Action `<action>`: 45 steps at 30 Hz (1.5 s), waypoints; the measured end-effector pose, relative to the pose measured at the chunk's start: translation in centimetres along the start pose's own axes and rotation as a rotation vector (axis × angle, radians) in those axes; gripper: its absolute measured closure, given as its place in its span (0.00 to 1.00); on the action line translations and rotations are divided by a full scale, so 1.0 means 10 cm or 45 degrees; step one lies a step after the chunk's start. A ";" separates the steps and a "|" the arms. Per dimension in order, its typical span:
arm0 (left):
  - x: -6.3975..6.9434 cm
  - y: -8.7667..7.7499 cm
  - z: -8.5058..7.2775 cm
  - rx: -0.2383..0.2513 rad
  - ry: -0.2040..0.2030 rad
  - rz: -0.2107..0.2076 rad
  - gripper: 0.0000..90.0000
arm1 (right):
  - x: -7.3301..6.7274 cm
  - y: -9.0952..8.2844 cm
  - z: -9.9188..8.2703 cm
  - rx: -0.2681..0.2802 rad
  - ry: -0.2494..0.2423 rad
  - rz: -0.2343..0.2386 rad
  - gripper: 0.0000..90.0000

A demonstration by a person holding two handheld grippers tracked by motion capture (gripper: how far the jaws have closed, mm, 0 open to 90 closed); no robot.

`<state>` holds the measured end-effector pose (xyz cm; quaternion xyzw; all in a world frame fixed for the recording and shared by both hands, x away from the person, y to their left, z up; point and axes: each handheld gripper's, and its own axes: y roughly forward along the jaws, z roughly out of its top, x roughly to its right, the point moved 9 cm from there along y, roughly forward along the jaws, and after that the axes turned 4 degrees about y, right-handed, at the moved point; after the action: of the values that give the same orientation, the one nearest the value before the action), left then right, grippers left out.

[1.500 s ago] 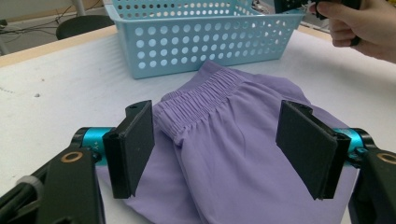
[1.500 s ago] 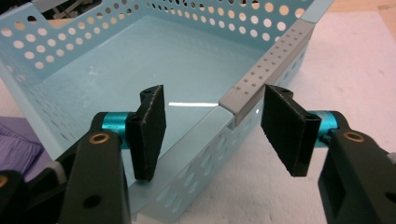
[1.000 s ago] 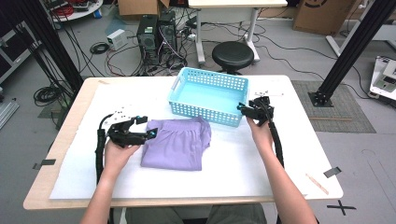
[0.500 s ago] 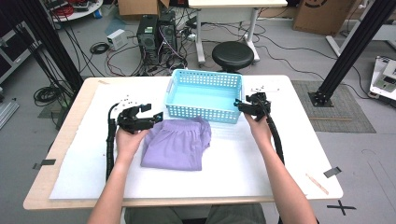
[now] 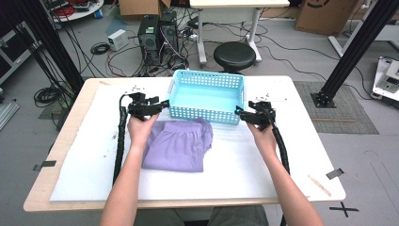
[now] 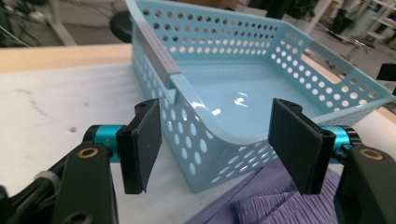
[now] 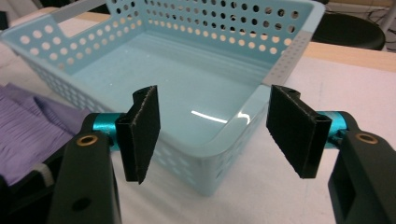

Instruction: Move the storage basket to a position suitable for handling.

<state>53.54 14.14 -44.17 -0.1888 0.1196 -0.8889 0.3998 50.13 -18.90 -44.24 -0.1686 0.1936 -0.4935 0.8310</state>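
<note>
presently at the approach stage: left gripper point(image 5: 162, 103) and right gripper point(image 5: 238, 112) set at the two near corners of the blue basket point(image 5: 207, 83), jaws apart, nothing clamped. in the gripper views, a basket corner between each pair of pads, no contact visible. basket empty, standing on the table point(image 5: 282, 165) at the far edge of the white mat. folded purple garment point(image 5: 179, 145) flat on the mat, just in front of the basket, not loaded. remaining, by judgement: grip or reposition the basket, then load the garment. against the earlier frame: left gripper shifted from beside the garment up to the basket corner, jaws closing slightly; right gripper jaws opening wider.
</note>
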 end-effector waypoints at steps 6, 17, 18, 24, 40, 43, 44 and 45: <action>0.03 0.09 0.02 0.018 0.024 -0.005 0.46 | -0.06 0.03 -0.10 -0.051 -0.053 0.005 0.38; 0.00 0.09 -0.02 -0.007 -0.026 0.007 0.64 | -0.02 0.05 -0.15 -0.078 -0.087 0.031 0.36; 0.00 0.09 -0.02 -0.007 -0.029 0.006 0.64 | -0.02 0.05 -0.16 -0.087 -0.095 0.034 0.36; 0.01 0.08 -0.02 -0.023 -0.009 0.023 0.65 | -0.05 0.12 -0.23 -0.121 -0.195 -0.012 0.46; 0.05 0.00 0.00 -0.031 0.054 0.054 0.61 | 0.08 0.31 -0.14 -0.078 -0.157 -0.052 0.54; 0.01 -0.07 0.01 0.009 0.039 0.105 0.49 | 0.09 0.29 -0.12 -0.068 -0.163 -0.085 0.44; 0.00 -0.11 0.02 0.024 0.038 0.120 0.46 | 0.09 0.26 -0.12 -0.065 -0.150 -0.088 0.41; -0.01 -0.16 0.02 0.038 0.041 0.129 0.45 | 0.09 0.23 -0.11 -0.054 -0.140 -0.088 0.40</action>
<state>52.62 15.20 -43.39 -0.1623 0.1221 -0.8722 0.4451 51.75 -18.69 -46.40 -0.2196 0.1521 -0.5077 0.8191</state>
